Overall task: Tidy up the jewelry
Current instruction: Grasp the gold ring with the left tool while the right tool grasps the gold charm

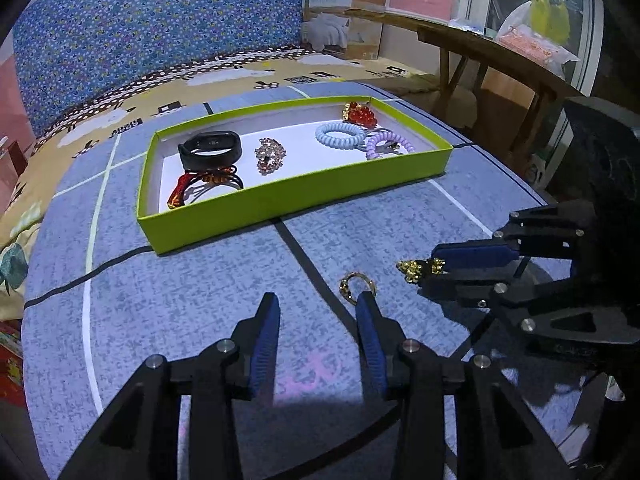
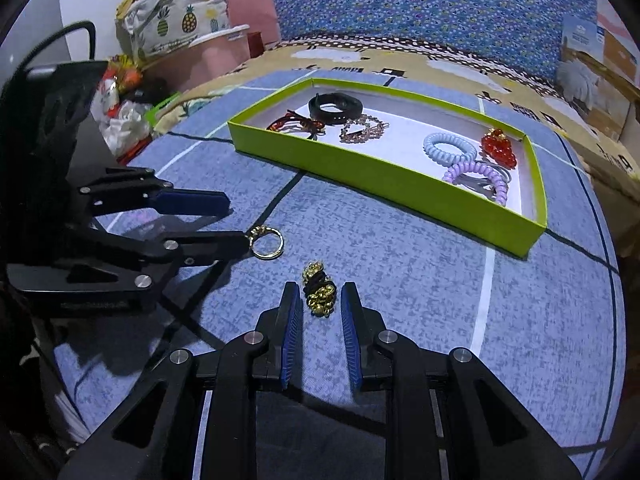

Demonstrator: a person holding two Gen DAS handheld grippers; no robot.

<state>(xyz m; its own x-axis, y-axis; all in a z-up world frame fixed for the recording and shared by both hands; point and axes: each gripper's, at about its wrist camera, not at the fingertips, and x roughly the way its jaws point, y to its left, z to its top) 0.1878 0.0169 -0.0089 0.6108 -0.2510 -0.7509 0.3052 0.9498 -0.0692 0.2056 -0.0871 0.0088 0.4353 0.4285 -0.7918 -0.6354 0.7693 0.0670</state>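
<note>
A lime-green box point(image 1: 296, 196) point(image 2: 384, 178) on the blue table mat holds a black band point(image 1: 210, 148) point(image 2: 335, 107), a red-and-gold hair tie point(image 1: 202, 186), a rhinestone clip point(image 1: 271, 155) point(image 2: 363, 128), blue point(image 1: 340, 134) and purple point(image 1: 384, 145) coil ties, and a red bead cluster point(image 1: 359, 114) point(image 2: 497, 148). A gold ring point(image 1: 357, 286) point(image 2: 267, 242) lies on the mat just off my open left gripper's point(image 1: 318, 304) point(image 2: 236, 220) right fingertip. A gold bead hair tie point(image 2: 319, 290) point(image 1: 418, 269) lies between the tips of my open right gripper point(image 2: 318, 294) point(image 1: 430, 270).
A patterned bedspread point(image 1: 248, 74) and blue floral cushion point(image 1: 160, 32) lie behind the table. A quilt carton point(image 1: 344, 20) and a wooden bench point(image 1: 492, 60) stand at the right. Bags and clutter point(image 2: 172, 20) sit at the left in the right wrist view.
</note>
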